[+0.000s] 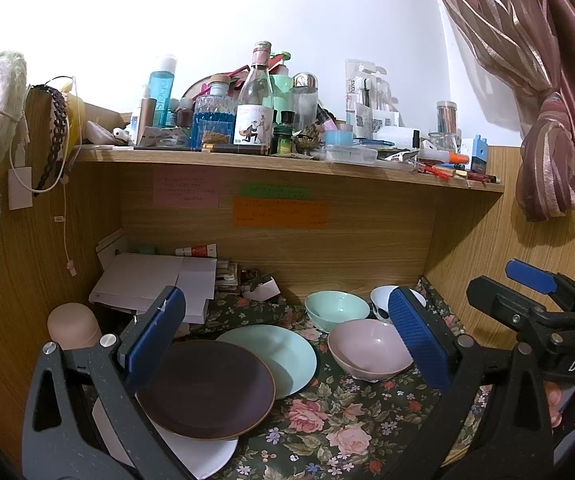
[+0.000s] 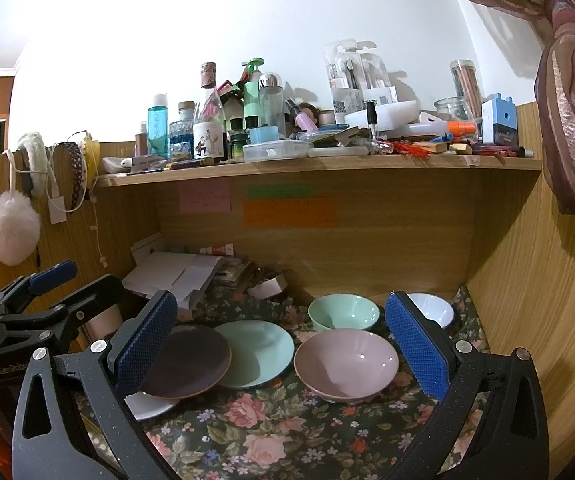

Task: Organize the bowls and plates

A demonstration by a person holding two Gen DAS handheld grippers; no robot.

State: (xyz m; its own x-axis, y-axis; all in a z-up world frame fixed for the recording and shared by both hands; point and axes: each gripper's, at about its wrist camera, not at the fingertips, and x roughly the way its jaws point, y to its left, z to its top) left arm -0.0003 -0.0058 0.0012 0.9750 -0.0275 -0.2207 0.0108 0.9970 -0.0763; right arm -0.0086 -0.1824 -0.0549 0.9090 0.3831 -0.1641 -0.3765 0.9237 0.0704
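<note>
On the floral cloth [image 1: 327,432] lie three overlapping plates: a dark purple plate [image 1: 207,390] on top of a white plate [image 1: 207,460] and a mint plate [image 1: 283,356]. A pink bowl [image 1: 367,350], a mint bowl [image 1: 335,308] and a white bowl [image 1: 383,296] stand to the right. My left gripper [image 1: 287,340] is open and empty above the plates. In the right wrist view my right gripper [image 2: 279,344] is open and empty above the mint plate [image 2: 259,352] and pink bowl [image 2: 347,364]; the purple plate [image 2: 191,362], mint bowl [image 2: 343,312] and white bowl [image 2: 435,308] also show.
A wooden shelf [image 1: 247,158] crowded with bottles and stationery hangs over the desk. Papers [image 1: 155,280] and small boxes lie at the back left. A pink cup [image 1: 73,326] stands at the left. Wooden walls close in both sides; a curtain [image 1: 547,160] hangs at the right.
</note>
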